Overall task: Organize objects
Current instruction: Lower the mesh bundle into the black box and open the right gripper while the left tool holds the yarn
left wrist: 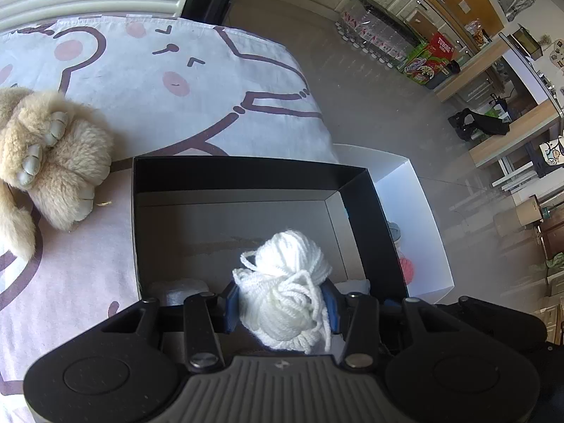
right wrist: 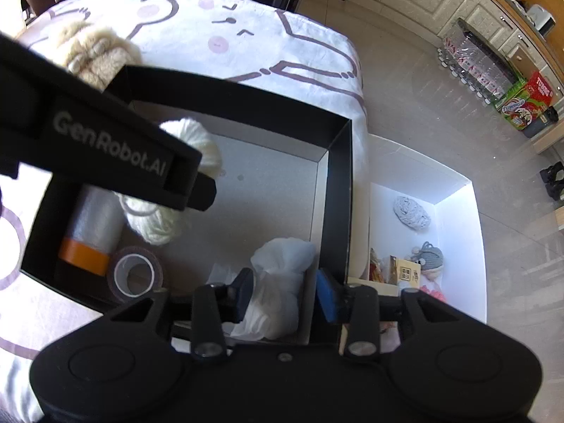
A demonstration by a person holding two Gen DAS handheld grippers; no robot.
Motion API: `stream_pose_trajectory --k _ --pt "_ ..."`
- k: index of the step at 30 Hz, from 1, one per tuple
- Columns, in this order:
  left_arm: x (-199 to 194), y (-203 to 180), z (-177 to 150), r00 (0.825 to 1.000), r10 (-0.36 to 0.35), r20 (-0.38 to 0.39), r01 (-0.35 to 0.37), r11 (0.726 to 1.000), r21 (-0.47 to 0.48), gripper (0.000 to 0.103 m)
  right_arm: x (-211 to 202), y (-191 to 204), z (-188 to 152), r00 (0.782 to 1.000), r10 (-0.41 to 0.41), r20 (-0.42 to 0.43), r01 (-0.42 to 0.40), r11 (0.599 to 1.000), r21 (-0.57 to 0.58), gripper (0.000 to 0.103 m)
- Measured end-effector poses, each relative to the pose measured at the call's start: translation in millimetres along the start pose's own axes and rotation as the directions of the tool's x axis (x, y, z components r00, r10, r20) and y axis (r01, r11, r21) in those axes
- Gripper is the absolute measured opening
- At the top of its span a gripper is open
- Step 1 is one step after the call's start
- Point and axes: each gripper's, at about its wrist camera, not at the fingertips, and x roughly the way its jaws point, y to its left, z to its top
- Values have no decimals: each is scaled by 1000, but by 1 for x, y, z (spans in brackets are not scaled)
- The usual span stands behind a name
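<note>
My left gripper [left wrist: 282, 305] is shut on a white yarn ball [left wrist: 285, 278], held between its blue pads just above the floor of an open black box [left wrist: 246, 169]. In the right wrist view the same yarn ball [right wrist: 197, 141] shows under the left gripper's black housing [right wrist: 105, 141]. My right gripper [right wrist: 286, 294] stands open low in the near right corner of the black box [right wrist: 338, 194]. A crumpled white plastic bag [right wrist: 282, 268] lies between its pads. The bag touches the left pad [right wrist: 245, 290] and stands apart from the right pad [right wrist: 326, 299].
A film roll with an orange band [right wrist: 88, 236] and a clear tape roll [right wrist: 135, 275] lie in the black box's left part. A white box [right wrist: 458, 208] with crocheted toys stands to the right on the floor. A furry plush toy [left wrist: 53, 155] lies on the printed bed sheet [left wrist: 197, 81].
</note>
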Motion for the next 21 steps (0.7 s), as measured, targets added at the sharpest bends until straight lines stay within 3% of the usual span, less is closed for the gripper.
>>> stream_pose_trajectory --k 5,7,10,13,16,19,21 --pt "-1 0 0 1000 -2 3 2 1000 -6 46 -15 -19 3 998 44 54 -50 992 115 39" --pt "-2 0 0 1000 -2 7 2 1000 -9 46 -19 -29 5 991 111 73 -124 971 204 25" --pt "-3 1 0 1000 -5 10 6 1000 -17 46 -18 -40 4 966 240 100 -260 912 317 17" --pt "-4 3 0 1000 -15 8 15 999 -32 46 -5 -36 4 947 316 51 -313 880 356 8" --pt "-3 5 0 999 -34 -2 34 998 -58 46 4 -26 0 953 303 -21 -277 896 348 7" --pt "0 4 -2 999 -48 -12 47 996 -75 46 9 -24 -6 978 199 -68 -167 932 321 4" --pt "2 2 -3 998 -52 -20 51 996 -78 46 6 -29 -9 973 225 -48 -195 918 345 4"
